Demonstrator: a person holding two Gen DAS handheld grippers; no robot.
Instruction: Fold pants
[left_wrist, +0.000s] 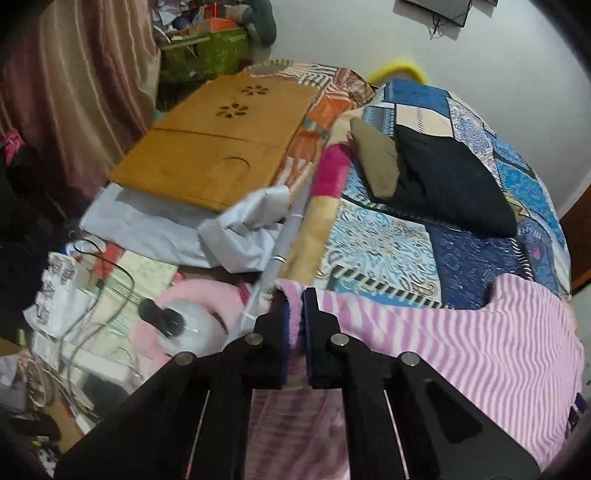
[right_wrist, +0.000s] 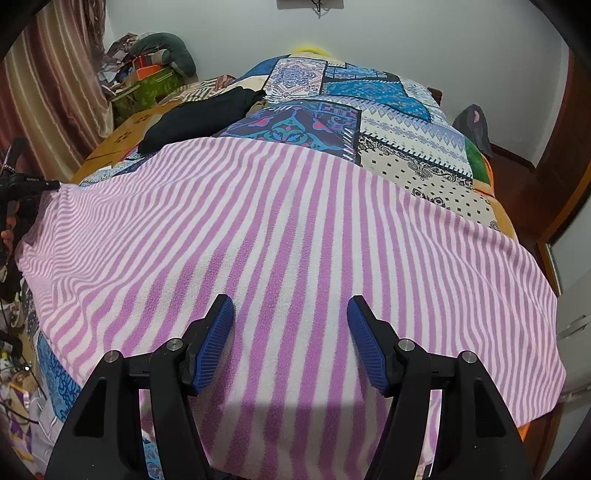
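Note:
Pink-and-white striped fleece pants (right_wrist: 295, 221) lie spread across the near end of the bed, and their left part shows in the left wrist view (left_wrist: 480, 350). My left gripper (left_wrist: 295, 295) is shut on the pants' left edge, with a pinch of fabric between the blue pads. In the right wrist view that gripper (right_wrist: 26, 184) shows at the cloth's far left corner. My right gripper (right_wrist: 290, 306) hovers over the middle of the pants near their front edge. It is open, with its blue pads (right_wrist: 218, 332) wide apart and nothing gripped.
A patchwork bedspread (left_wrist: 388, 251) covers the bed. A black folded garment (left_wrist: 450, 177) and a tan one (left_wrist: 376, 162) lie farther back. A wooden lap tray (left_wrist: 221, 147), pale grey cloth (left_wrist: 166, 229) and cables (left_wrist: 110, 280) crowd the left side. A wooden door frame (right_wrist: 554, 184) stands at right.

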